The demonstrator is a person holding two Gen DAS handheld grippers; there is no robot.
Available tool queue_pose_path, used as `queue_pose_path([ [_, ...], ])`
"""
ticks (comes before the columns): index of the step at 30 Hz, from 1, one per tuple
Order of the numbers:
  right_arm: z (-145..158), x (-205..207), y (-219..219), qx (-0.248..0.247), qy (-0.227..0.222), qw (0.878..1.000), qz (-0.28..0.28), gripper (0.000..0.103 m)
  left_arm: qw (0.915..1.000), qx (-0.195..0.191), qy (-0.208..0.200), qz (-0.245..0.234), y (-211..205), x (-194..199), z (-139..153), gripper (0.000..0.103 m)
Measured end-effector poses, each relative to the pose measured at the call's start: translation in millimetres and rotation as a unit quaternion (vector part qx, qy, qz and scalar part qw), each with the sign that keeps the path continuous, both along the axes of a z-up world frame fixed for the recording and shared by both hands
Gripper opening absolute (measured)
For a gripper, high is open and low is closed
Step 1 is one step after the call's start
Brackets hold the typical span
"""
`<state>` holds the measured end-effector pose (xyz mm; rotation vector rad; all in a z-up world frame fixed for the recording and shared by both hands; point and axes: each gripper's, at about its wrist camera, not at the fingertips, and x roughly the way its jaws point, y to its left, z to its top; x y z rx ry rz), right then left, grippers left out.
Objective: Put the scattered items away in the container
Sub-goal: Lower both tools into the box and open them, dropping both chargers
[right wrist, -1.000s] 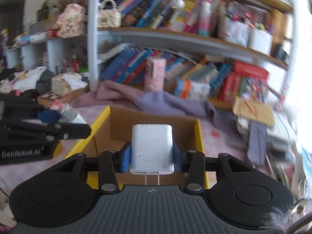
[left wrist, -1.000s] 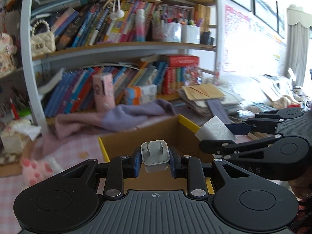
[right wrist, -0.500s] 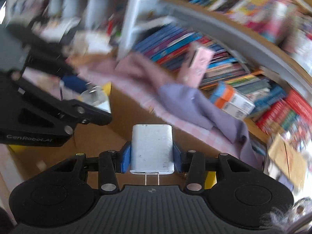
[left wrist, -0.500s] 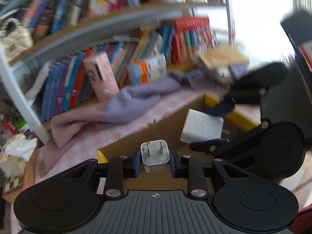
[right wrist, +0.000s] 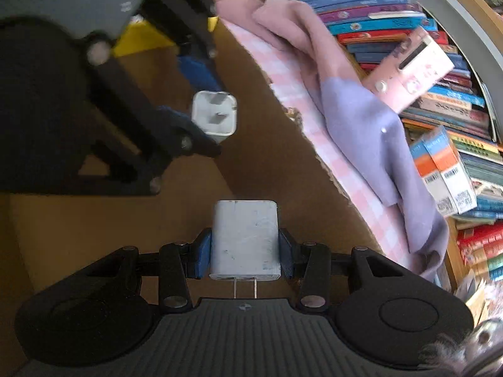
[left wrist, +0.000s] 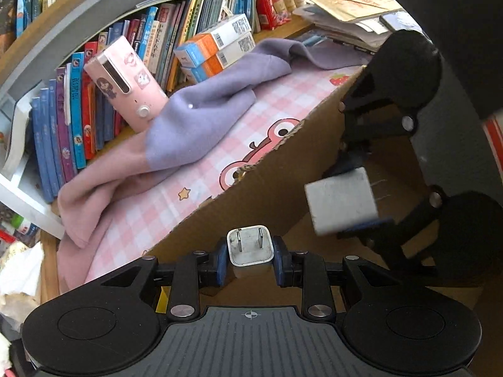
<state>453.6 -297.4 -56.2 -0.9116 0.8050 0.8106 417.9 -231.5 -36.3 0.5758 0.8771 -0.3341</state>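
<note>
My left gripper (left wrist: 250,265) is shut on a small white plug adapter (left wrist: 250,246), prongs facing away from the camera's base. My right gripper (right wrist: 245,251) is shut on a larger white charger block (right wrist: 245,238), prongs toward the camera. Both point steeply down into the cardboard box (left wrist: 276,185) with yellow flaps. In the left wrist view the right gripper (left wrist: 355,201) with its charger block (left wrist: 341,201) hangs inside the box to the right. In the right wrist view the left gripper (right wrist: 204,110) with the small adapter (right wrist: 214,116) sits up left, above the box floor (right wrist: 94,229).
Behind the box lies a pink checked cloth (left wrist: 176,194) with a purple and pink towel (left wrist: 195,119) on it. A pink device (left wrist: 125,81) leans on rows of books (left wrist: 63,116). Orange and white cartons (left wrist: 217,47) and stacked papers (left wrist: 349,12) stand further back.
Both grippers have tipped down and rolled, moving from above the box rim into the box. The shelves have slid out of view. Each keeps its charger.
</note>
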Motion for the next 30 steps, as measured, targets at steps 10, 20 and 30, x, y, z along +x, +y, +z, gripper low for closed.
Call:
queue_pose_path([
  [10, -5, -9, 5, -0.030, -0.022, 0.999, 0.013, 0.041, 0.9996, -0.019, 0.012, 0.017, 7, 8, -8, 0.028],
  [20, -3, -16, 6, -0.030, -0.034, 0.998, 0.032, 0.062, 0.9994, -0.017, 0.028, 0.011, 6, 11, -10, 0.052],
  [30, 5, -6, 1, -0.001, -0.035, 0.998, -0.060, 0.058, 0.9998, -0.010, 0.011, -0.010, 11, 2, -12, 0.052],
])
